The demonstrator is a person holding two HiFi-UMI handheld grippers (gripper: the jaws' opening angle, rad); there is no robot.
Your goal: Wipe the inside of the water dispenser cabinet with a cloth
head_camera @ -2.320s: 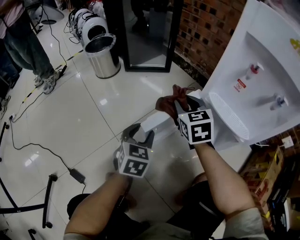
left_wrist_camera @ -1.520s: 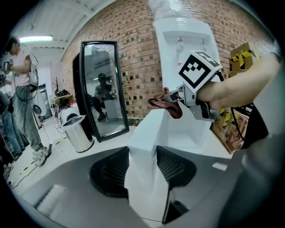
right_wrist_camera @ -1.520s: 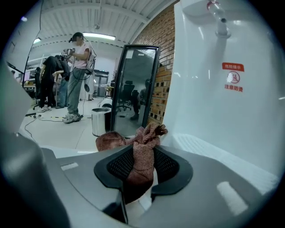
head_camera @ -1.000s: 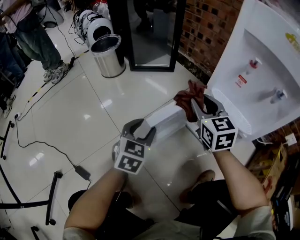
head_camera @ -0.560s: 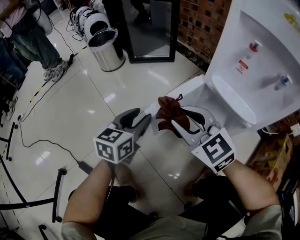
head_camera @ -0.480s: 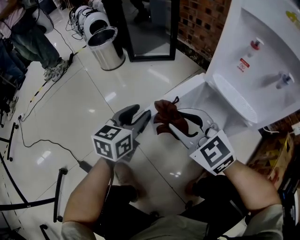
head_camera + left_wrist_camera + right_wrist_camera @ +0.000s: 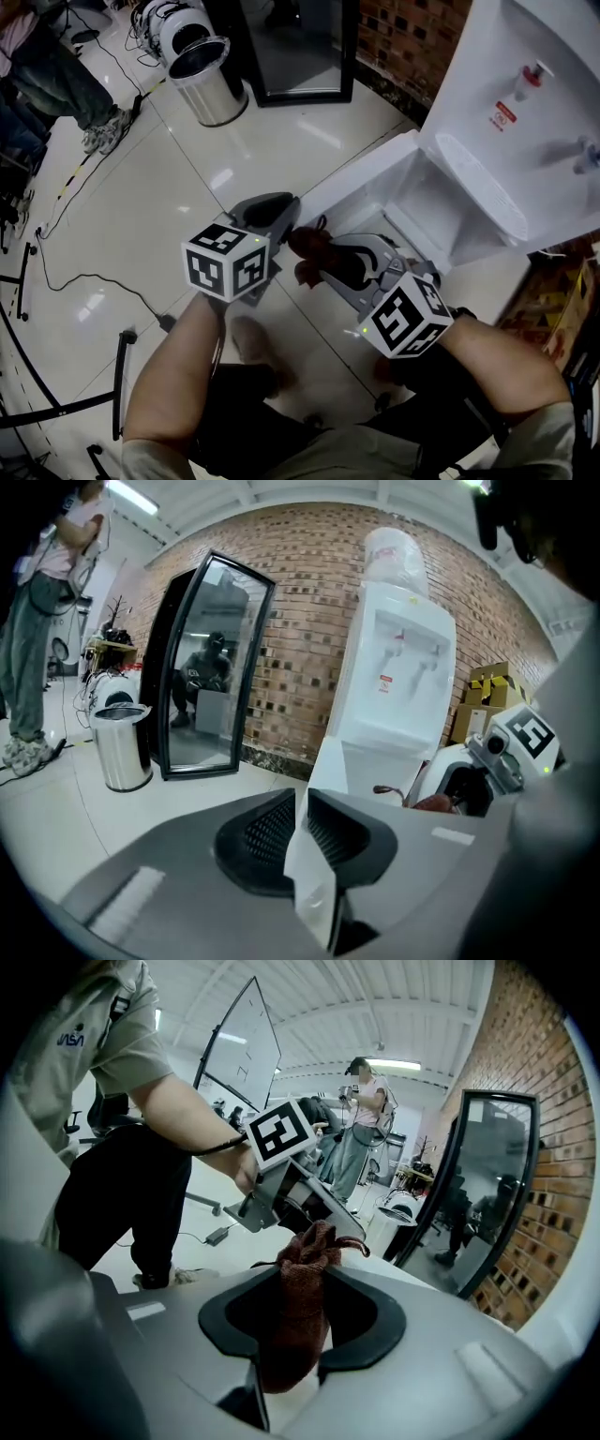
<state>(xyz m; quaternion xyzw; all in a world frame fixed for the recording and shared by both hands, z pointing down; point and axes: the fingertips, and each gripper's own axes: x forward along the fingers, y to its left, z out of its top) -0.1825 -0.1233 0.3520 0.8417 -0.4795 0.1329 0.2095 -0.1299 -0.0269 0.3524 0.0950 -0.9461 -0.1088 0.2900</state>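
Crouched on a pale tiled floor point(image 7: 141, 197) before a white dispenser point(image 7: 525, 112). Lower cabinet point(image 7: 427, 202) open, door point(image 7: 361, 173) swung out toward the camera.

Left gripper point(image 7: 281, 217): jaws nearly together, just closed in on the free edge of the door. In the left gripper view, door point(image 7: 317, 874) seen edge-on as a thin white panel, ribbed pads point(image 7: 267, 832) pressed on either face of it. Marker cube uppermost in the head view.

Right gripper point(image 7: 323, 262): jaws about half apart, clamped on a bunched reddish-brown cloth point(image 7: 307, 246). In the right gripper view, cloth point(image 7: 300, 1316) wedged upright between the jaws, filling the gap, its knotted top and a loose tail poking out past the tips. Gripper tilted down, just in front of the cabinet opening and not inside it. Cloth close beside the left jaws and the door edge; cannot tell whether touching.

Both grippers side by side, left one point(image 7: 291, 1194) visible from the right gripper view, right one point(image 7: 506, 752) with cloth point(image 7: 436, 803) visible from the left.

Further off: steel bin point(image 7: 208, 89) and a black-framed mirror point(image 7: 300, 47) against a brick wall point(image 7: 412, 42); cable point(image 7: 84, 277) across the floor; a person point(image 7: 361, 1129) standing far back.
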